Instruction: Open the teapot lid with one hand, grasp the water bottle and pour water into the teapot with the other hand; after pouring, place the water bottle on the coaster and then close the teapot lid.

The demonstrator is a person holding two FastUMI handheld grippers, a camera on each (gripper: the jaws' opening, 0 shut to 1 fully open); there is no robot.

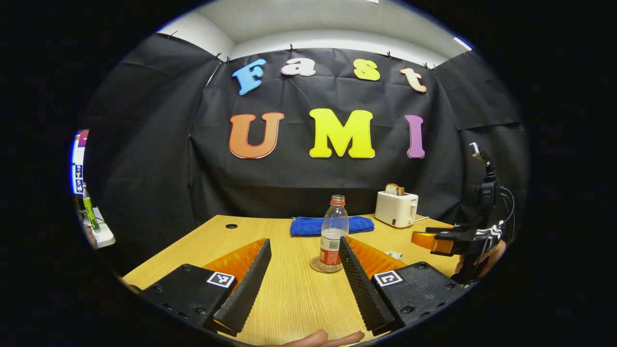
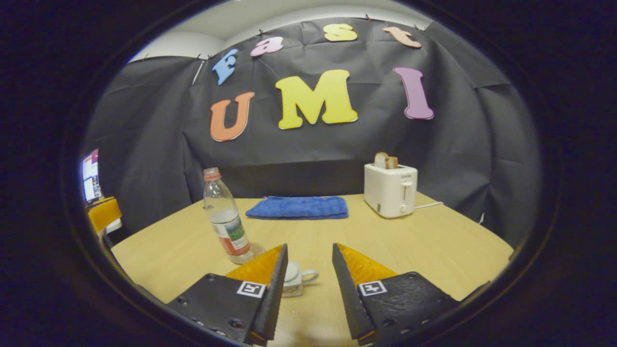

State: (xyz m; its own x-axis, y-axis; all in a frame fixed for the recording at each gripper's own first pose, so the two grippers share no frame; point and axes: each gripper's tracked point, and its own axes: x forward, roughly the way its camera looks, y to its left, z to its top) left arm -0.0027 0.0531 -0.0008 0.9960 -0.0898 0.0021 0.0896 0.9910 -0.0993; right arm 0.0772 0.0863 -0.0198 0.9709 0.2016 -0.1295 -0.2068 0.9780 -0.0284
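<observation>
I see the water bottle [image 1: 333,233] upright on its coaster [image 1: 318,265], in front of the blue towel [image 1: 331,225]. Left gripper [image 1: 304,279] gapes wide, empty. Right gripper [image 2: 308,284] likewise, with what looks like the teapot [image 2: 295,279] low between its fingers.

A white toaster [image 2: 389,190] is standing at the far right of the wooden surface [image 2: 434,246], with a slice of bread [image 2: 385,160] sticking up out of its slot and a white cord [image 2: 426,206] trailing off to its right. A folded blue towel [image 2: 299,207] is lying flat along the far edge near the middle, well apart from the toaster and to its left. Beyond the surface's left edge, a lit screen [image 2: 90,176] is glowing against the dark cloth wall [image 2: 482,144].
</observation>
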